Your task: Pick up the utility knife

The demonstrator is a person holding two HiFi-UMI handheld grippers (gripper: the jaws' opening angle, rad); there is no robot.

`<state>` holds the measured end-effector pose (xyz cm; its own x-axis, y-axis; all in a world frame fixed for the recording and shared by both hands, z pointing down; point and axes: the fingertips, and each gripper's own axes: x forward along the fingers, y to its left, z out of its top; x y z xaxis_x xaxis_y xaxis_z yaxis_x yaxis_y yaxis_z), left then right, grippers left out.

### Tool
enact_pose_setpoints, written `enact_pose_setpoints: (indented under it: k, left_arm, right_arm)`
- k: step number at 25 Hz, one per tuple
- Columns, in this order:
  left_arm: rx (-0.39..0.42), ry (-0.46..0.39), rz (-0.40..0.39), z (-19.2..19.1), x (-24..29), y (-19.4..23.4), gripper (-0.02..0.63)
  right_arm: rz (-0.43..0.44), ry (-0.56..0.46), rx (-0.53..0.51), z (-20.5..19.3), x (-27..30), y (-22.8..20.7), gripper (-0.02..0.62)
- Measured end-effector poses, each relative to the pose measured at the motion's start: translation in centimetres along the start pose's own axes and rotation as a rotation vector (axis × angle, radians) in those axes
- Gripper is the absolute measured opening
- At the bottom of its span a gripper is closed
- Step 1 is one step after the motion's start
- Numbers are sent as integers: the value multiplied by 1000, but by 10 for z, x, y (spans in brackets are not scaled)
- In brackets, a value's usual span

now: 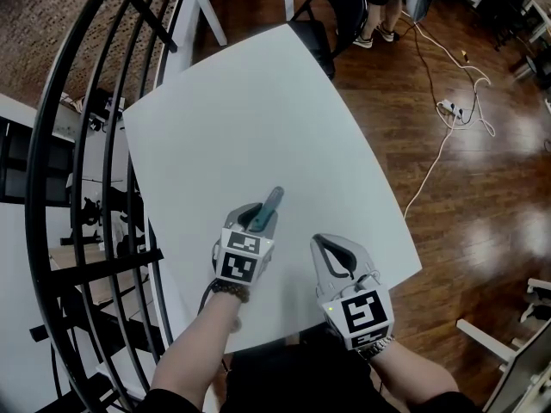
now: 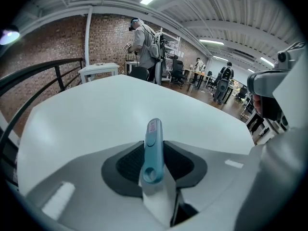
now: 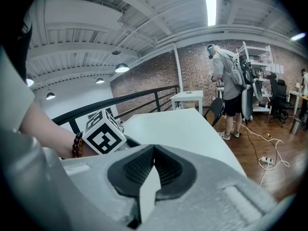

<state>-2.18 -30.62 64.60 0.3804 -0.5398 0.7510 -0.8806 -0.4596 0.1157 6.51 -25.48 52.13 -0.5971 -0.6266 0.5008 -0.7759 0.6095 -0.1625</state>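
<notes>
My left gripper (image 1: 256,219) clamped the blue utility knife (image 2: 153,146) over the white table (image 1: 258,119). My right gripper (image 1: 334,252) was closed and empty.

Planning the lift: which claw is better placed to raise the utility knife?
Left. The left claw has the blue utility knife clamped between its pads; the right claw is shut on nothing, beside it.

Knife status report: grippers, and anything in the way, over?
Left gripper shut on knife. Right gripper shut, empty. Nothing else on table near them.
</notes>
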Motion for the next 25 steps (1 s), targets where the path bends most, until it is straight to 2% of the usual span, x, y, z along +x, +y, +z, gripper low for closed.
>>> enact_pose_setpoints:
  k: [14,25]
  left_arm:
    - [14,-99,-6,20,-43,-6,143]
    - [45,-231,-24,34,-118,-14,141]
  right_arm:
    - [-11,-26,-26,14,-12,26,-11]
    - [-40,-76,-81,34,-37,84,-11]
